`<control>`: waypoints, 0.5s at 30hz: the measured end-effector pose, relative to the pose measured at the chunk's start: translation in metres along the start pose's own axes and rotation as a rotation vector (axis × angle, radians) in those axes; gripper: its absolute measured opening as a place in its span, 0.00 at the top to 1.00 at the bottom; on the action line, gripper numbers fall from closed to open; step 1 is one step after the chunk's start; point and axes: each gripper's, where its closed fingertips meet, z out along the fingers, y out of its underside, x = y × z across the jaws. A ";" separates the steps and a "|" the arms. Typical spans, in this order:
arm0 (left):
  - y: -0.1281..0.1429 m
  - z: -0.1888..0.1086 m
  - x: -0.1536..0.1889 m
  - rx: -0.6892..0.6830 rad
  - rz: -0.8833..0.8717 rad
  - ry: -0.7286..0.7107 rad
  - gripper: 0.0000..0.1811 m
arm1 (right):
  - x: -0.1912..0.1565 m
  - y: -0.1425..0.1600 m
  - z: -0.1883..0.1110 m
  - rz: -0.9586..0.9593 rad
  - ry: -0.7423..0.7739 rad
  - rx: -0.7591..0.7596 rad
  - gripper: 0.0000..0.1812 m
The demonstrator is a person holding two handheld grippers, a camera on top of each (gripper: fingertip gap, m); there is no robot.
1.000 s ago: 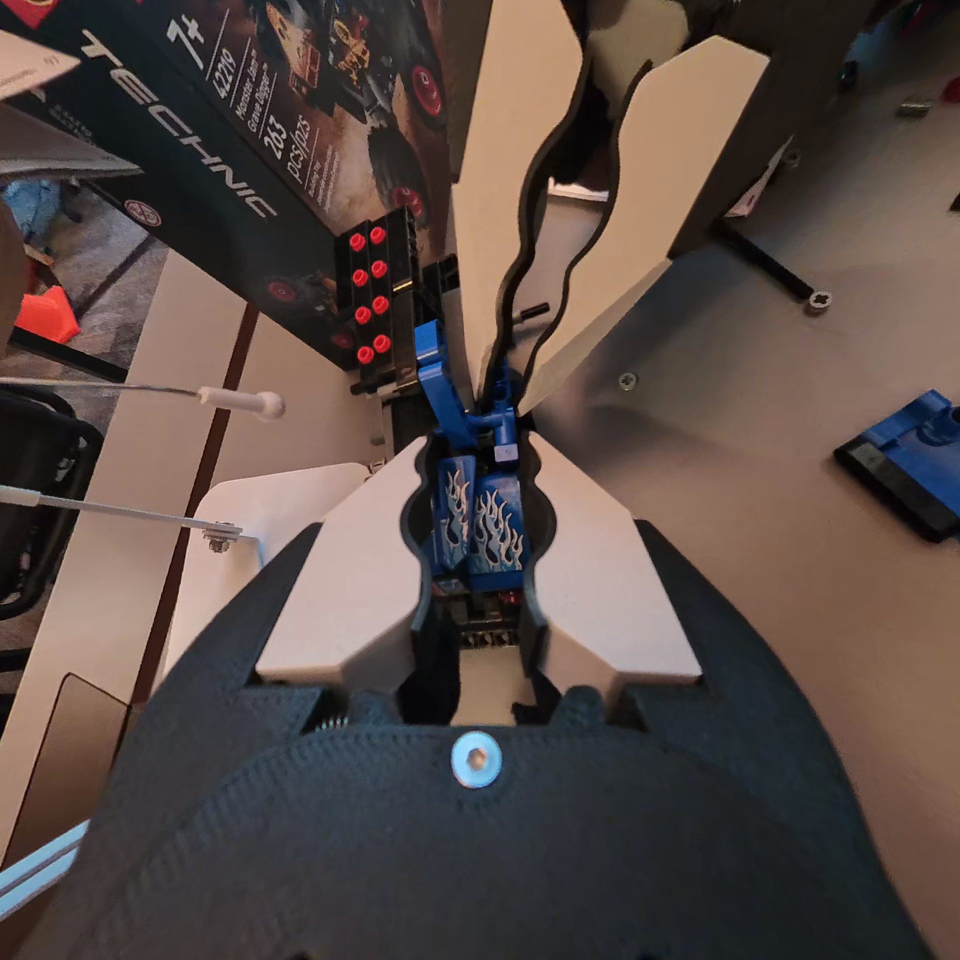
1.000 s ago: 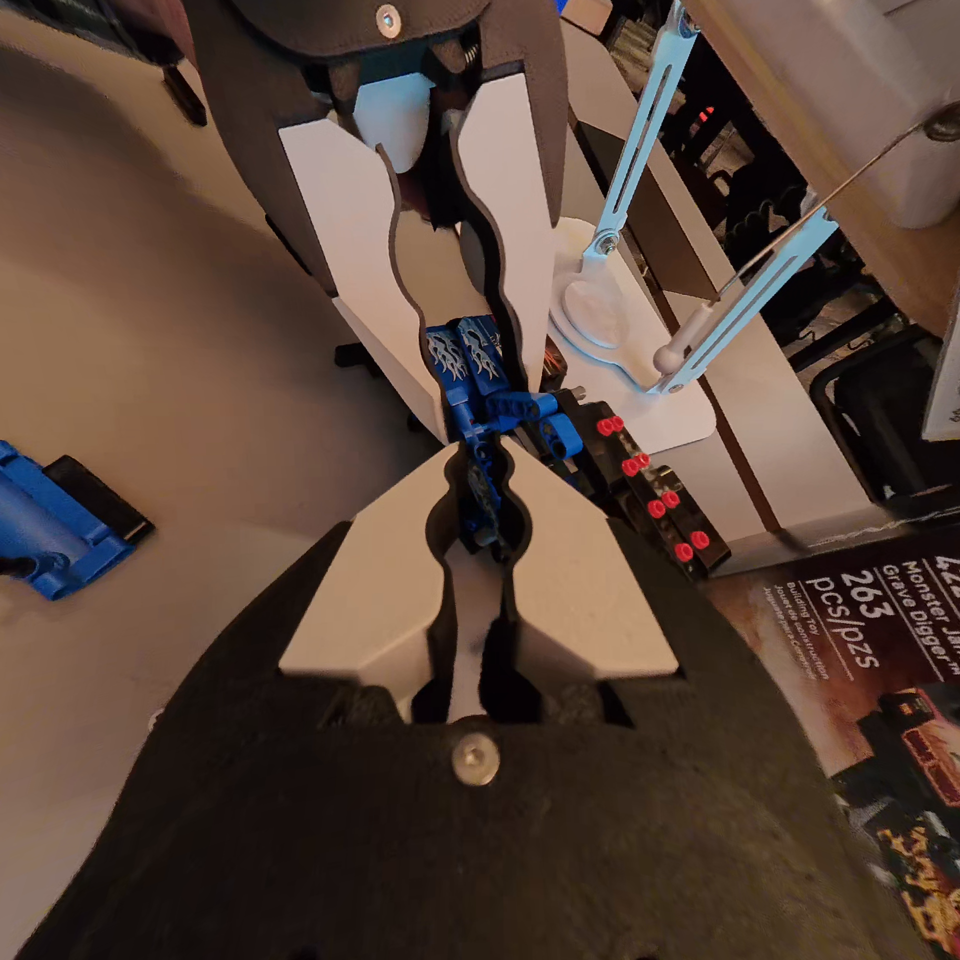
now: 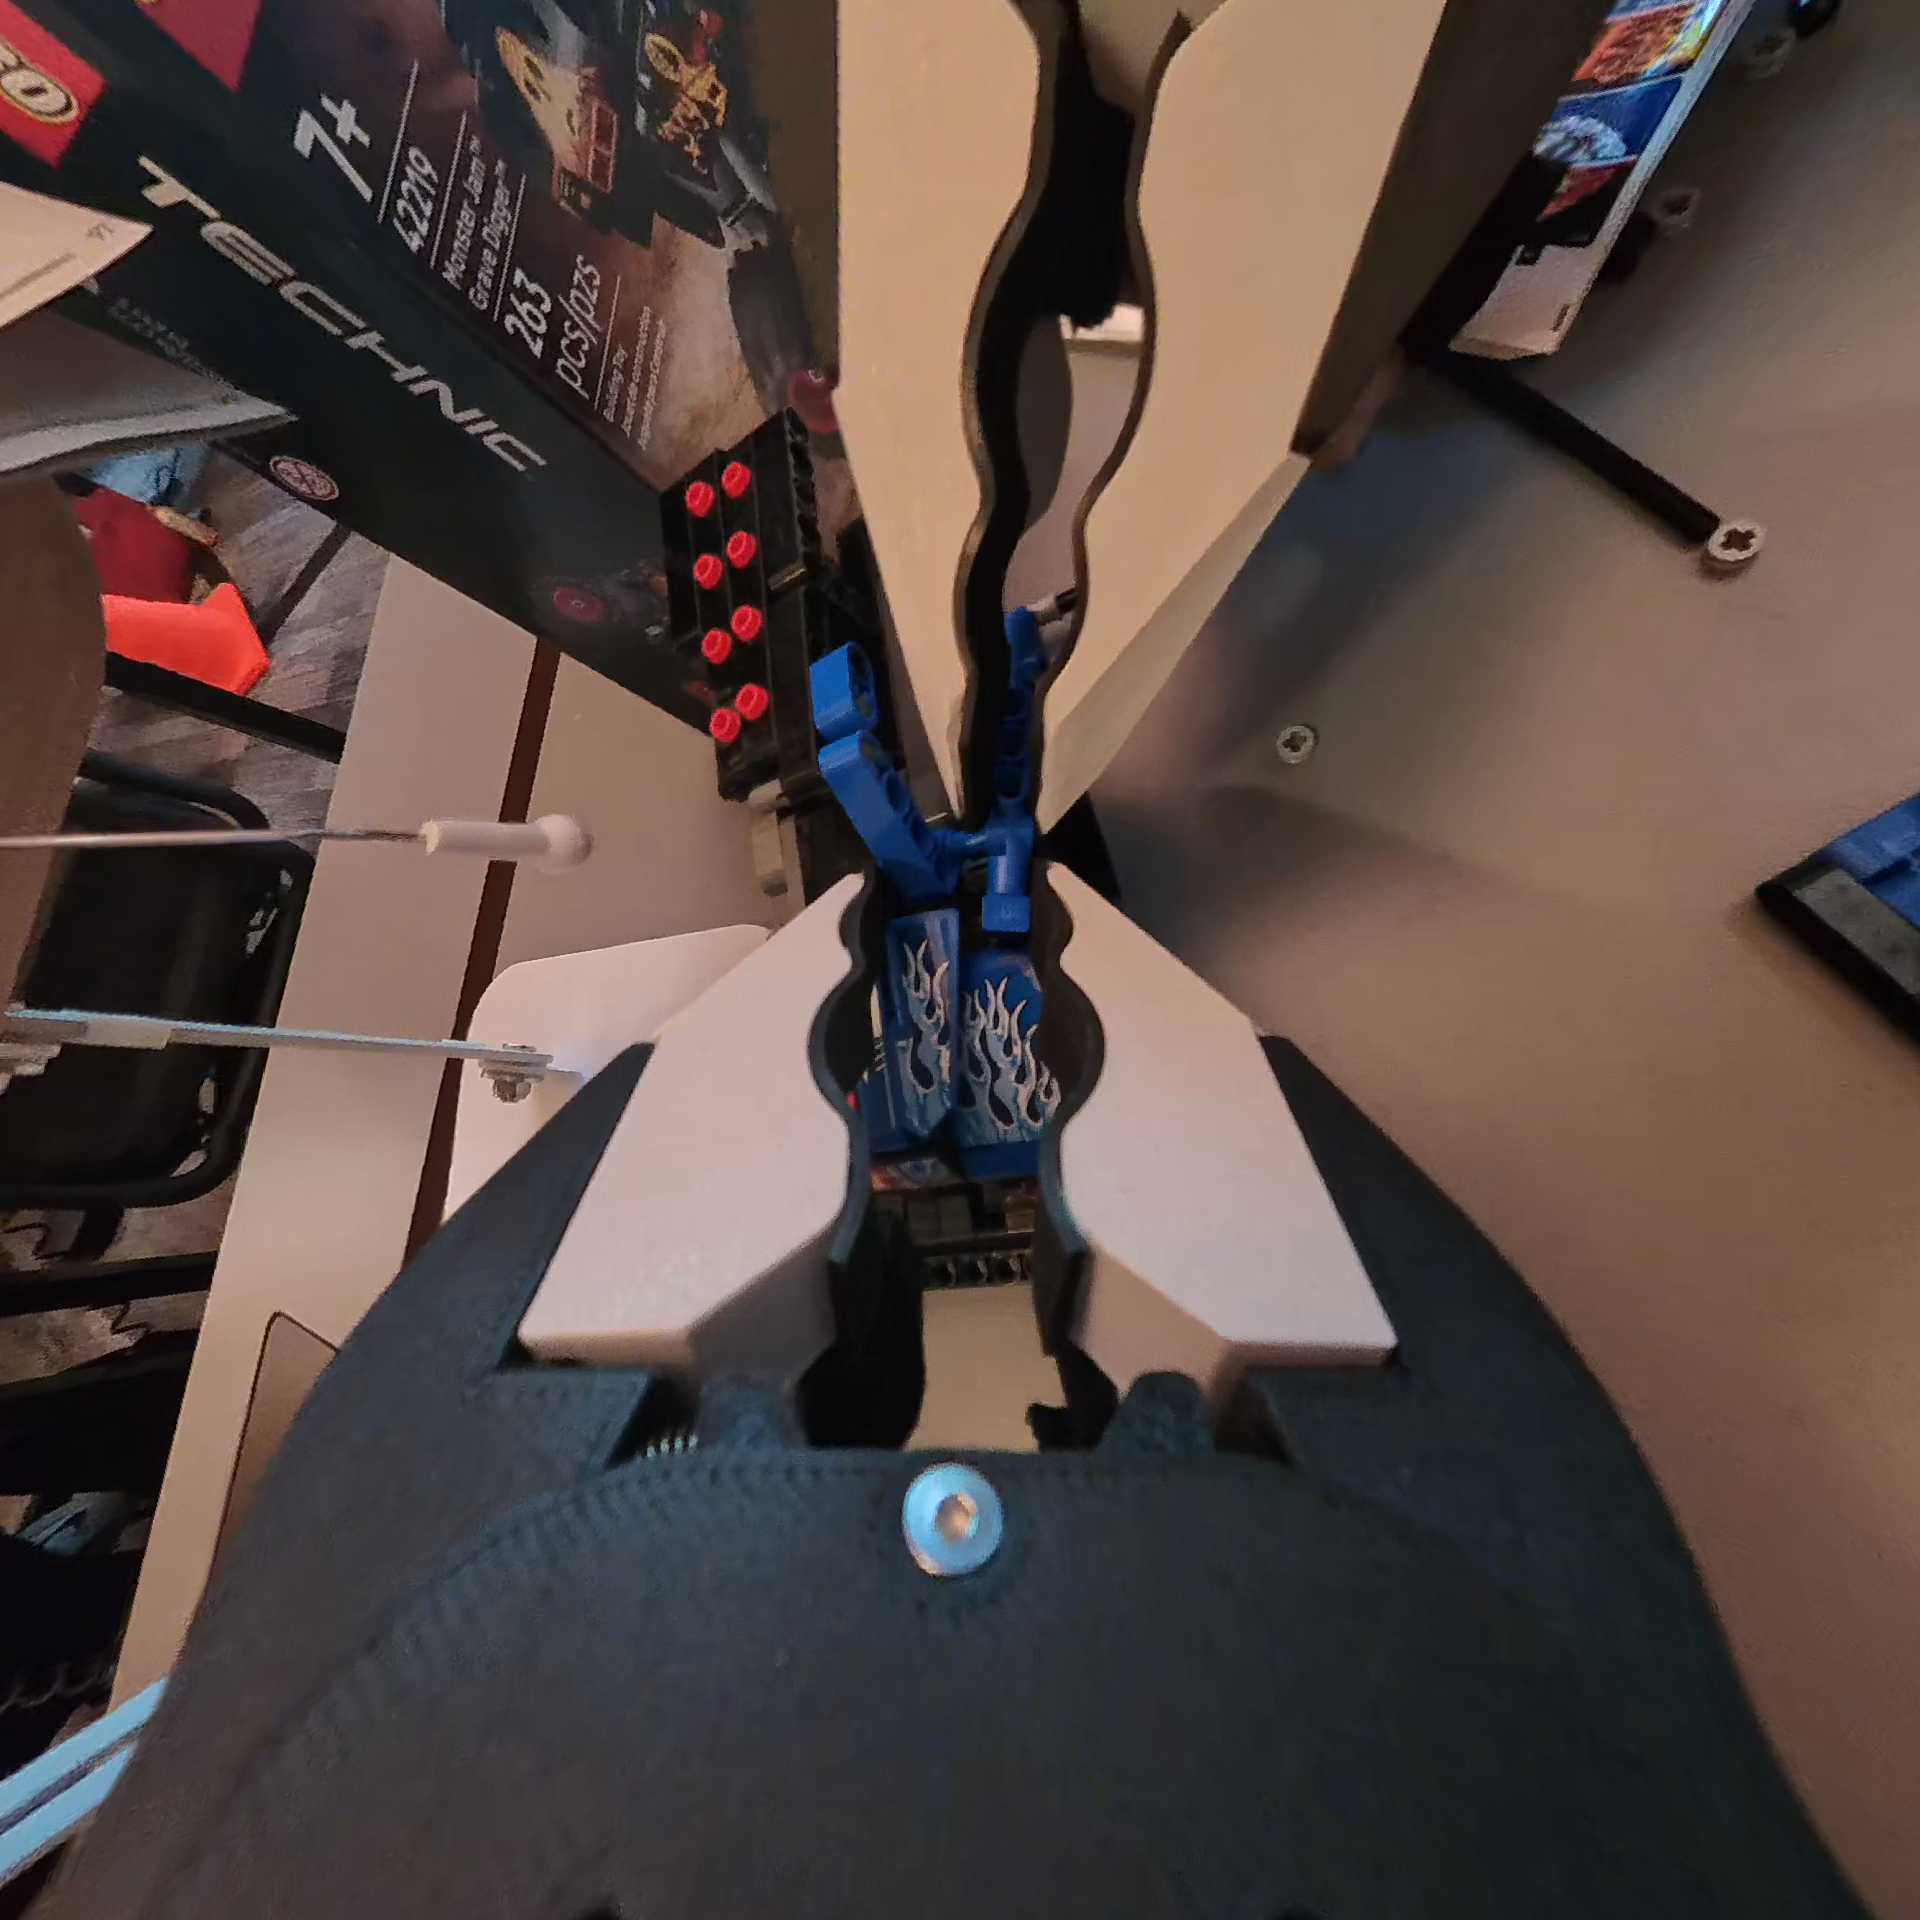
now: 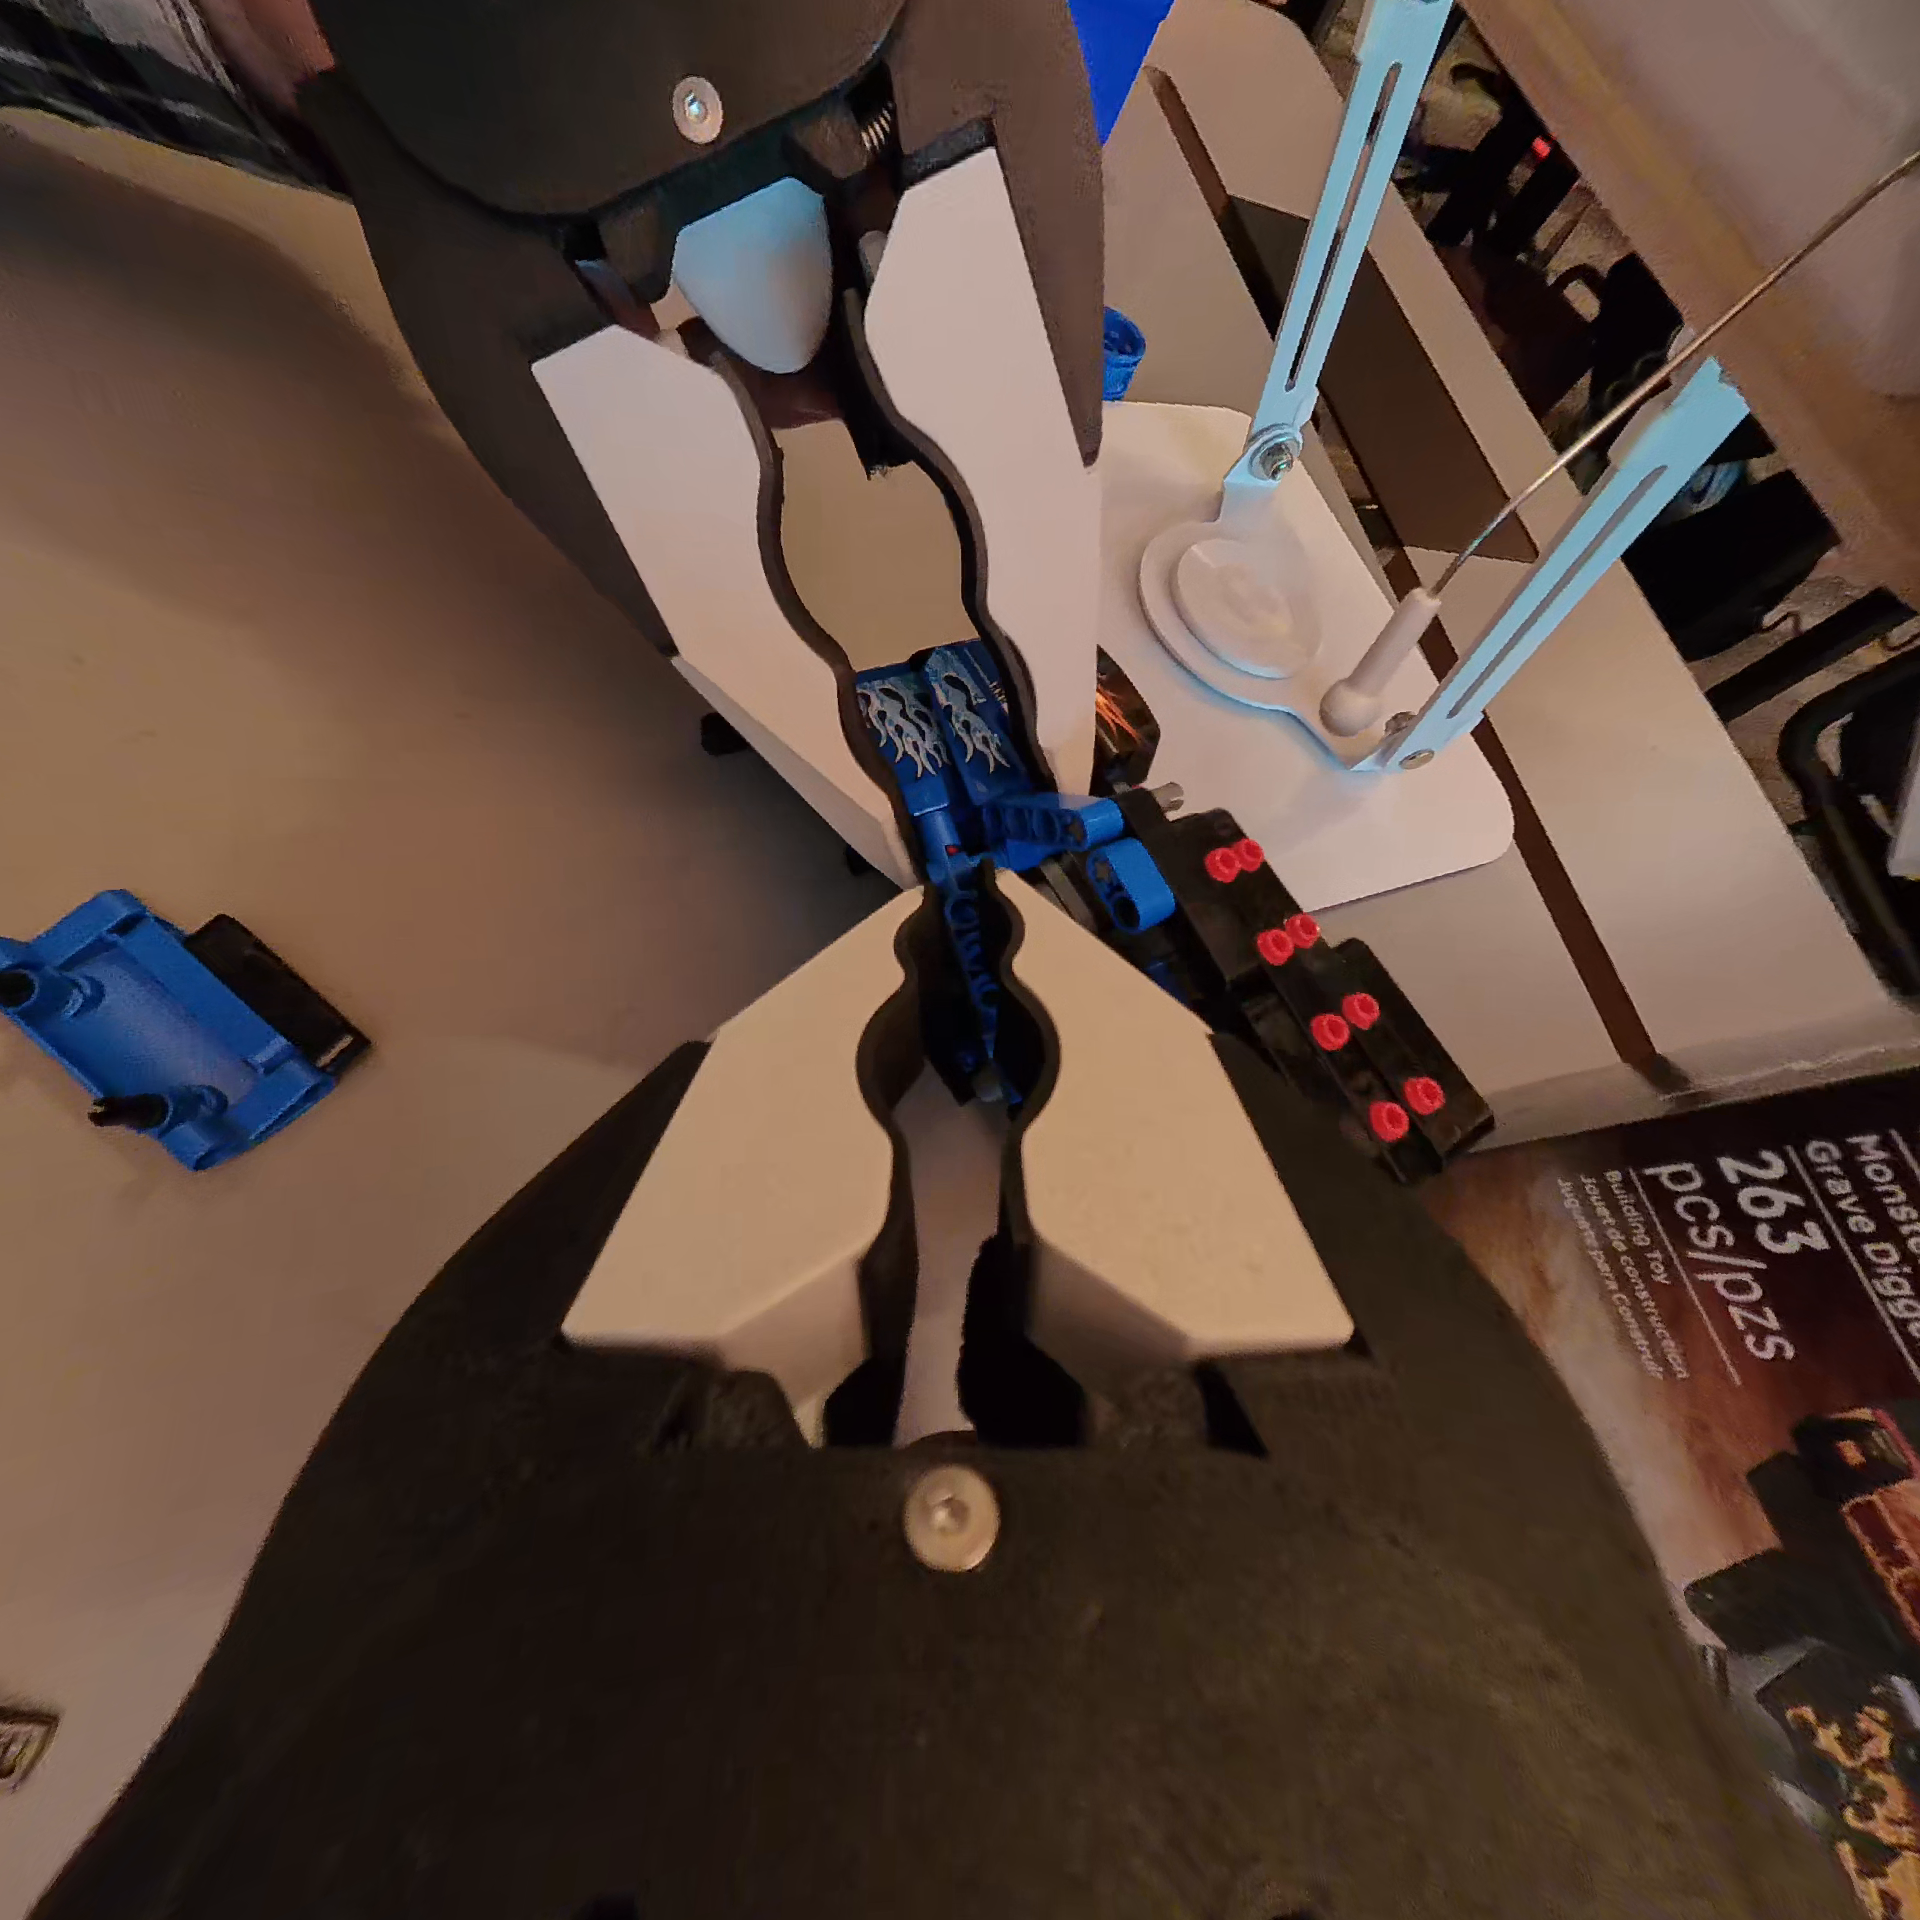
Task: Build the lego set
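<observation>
Left gripper [image 3: 951,997], white wedge fingers with wavy black rubber inner edges, clamped on the glossy blue flame-print panels [image 3: 966,1049] of the lego model, held just over the desk [image 3: 1507,1039]. Right gripper [image 4: 961,966], same build, pinched narrow on a thin blue holed beam [image 4: 971,987] sticking out of the model; tips of both grippers nearly touching. Black studded block with red round pins [image 4: 1340,1018] hangs off the model's side, close to the cardboard set box [image 3: 436,343]. Matte beige desk, smooth. Loose blue ribbed panel on black plate [image 4: 156,1029] well apart, open desk around it. White lamp base [image 4: 1299,644] near desk edge, little room that side.
</observation>
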 end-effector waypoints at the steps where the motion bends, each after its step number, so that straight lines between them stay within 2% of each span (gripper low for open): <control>1: 0.000 0.000 0.000 -0.002 0.004 -0.004 0.86 | 0.000 0.000 0.001 0.012 -0.009 -0.006 0.98; 12: 0.001 0.002 -0.002 -0.044 0.034 -0.021 0.85 | 0.001 0.001 0.000 0.245 -0.153 -0.067 0.98; 15: 0.001 0.001 -0.002 -0.037 0.018 -0.007 0.87 | 0.001 0.001 -0.001 0.153 -0.107 -0.093 0.98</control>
